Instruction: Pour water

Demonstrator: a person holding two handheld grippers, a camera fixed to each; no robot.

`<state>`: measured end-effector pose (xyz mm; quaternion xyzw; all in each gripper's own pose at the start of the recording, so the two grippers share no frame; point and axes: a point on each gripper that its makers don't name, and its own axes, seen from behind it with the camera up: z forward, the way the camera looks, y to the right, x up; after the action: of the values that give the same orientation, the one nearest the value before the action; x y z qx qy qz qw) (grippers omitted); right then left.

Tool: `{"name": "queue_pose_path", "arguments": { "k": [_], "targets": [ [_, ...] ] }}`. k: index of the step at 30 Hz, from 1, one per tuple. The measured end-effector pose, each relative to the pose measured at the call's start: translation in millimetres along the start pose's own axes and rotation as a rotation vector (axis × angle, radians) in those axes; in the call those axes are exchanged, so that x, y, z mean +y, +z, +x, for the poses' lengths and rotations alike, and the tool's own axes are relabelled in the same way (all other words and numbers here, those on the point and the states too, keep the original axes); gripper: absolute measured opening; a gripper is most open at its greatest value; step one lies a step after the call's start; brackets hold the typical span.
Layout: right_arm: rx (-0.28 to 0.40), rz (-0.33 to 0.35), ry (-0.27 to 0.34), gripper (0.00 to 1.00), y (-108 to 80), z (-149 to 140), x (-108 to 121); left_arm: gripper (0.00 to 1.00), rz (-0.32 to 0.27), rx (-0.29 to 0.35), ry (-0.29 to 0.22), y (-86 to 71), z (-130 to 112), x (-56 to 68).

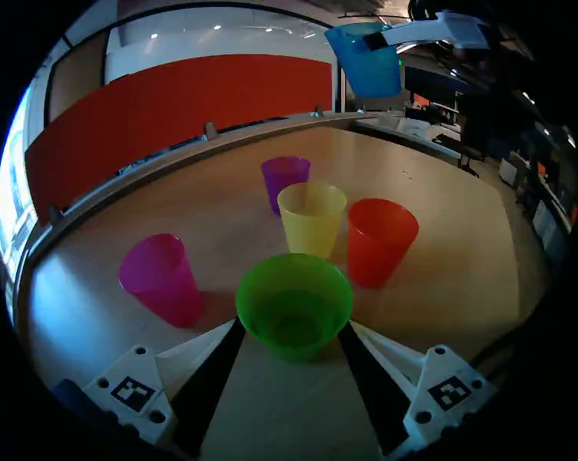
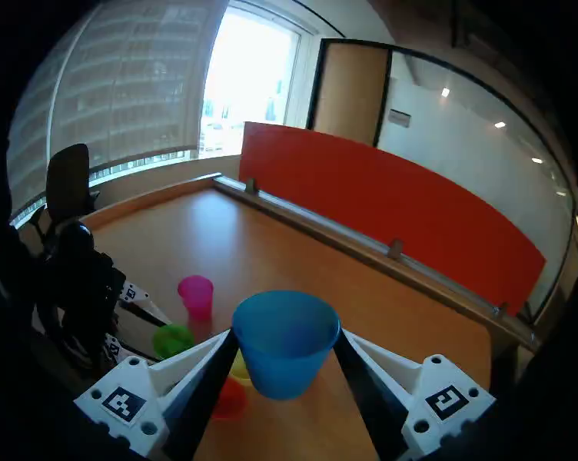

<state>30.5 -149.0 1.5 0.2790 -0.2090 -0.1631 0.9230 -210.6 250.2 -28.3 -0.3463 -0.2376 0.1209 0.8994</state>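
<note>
left gripper (image 1: 293, 329): closed on the green cup (image 1: 294, 306), one finger against each side of it; the cup sits low on the table (image 1: 450, 253)
right gripper (image 2: 287, 336): gripping the blue cup (image 2: 286, 361), fingers pressing both sides, mouth facing up toward the camera
blue cup, height: the left gripper view puts it high above the table, top right, roughly upright with a slight tilt and clear of every other cup
water: can't tell whether the blue or the green cup has any in it
cups on table, left gripper view: pink cup (image 1: 160, 278) left of green; yellow cup (image 1: 312, 217) just behind green; orange-red cup (image 1: 381, 240) right of yellow, nearly touching it; purple cup (image 1: 284, 180) behind yellow
left gripper view adds: cup order seen close up, purple cup, office desks far right
right gripper view adds: bright window (image 2: 250, 84), chair (image 2: 68, 180), wooden door (image 2: 350, 92), dark hand (image 2: 81, 307) holding the left gripper at the green cup far below; yellow and orange-red cups are partly hidden under the blue one
both views: red divider panel (image 1: 174, 115) along the table's far edge
writing: black-and-white marker squares on both grippers' finger mounts, no words; small wall plate (image 2: 400, 117) too small to read
</note>
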Motion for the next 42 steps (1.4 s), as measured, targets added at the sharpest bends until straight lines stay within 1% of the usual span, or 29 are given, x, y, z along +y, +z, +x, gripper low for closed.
{"name": "queue_pose_path", "arguments": {
  "k": [9,15,19,27,30,36,39,42],
  "targets": [
    [0.005,0.012,-0.006,0.91,8.4,1.1,-1.8,0.88,0.02,-0.035,0.001,-10.6,-10.0,-4.1],
    [0.005,0.014,0.003,0.91,14.4,-1.7,0.4,0.88,0.049,-0.052,-0.019,-24.2,-16.8,-12.7],
    [-0.001,0.013,0.005,0.91,18.4,-7.3,3.6,0.88,0.067,-0.056,-0.052,-36.1,-16.9,-17.9],
    [-0.021,0.013,0.018,0.91,26.8,-24.4,11.3,0.88,0.096,-0.054,-0.152,-65.6,-10.7,-24.4],
    [-0.029,0.016,0.023,0.91,30.4,-32.8,13.1,0.88,0.107,-0.064,-0.174,-76.4,-11.7,-24.3],
    [-0.048,0.021,0.027,0.91,40.3,-53.2,17.3,0.88,0.139,-0.081,-0.192,-99.9,-14.9,-21.5],
    [-0.057,0.027,0.03,0.91,46.4,-64.3,18.6,0.88,0.141,-0.092,-0.213,-110.6,-16.2,-17.1],
    [-0.071,0.032,0.033,0.91,53.4,-77.1,20.7,0.88,0.156,-0.084,-0.239,-121.2,-13.7,-15.8]
  ]
}}
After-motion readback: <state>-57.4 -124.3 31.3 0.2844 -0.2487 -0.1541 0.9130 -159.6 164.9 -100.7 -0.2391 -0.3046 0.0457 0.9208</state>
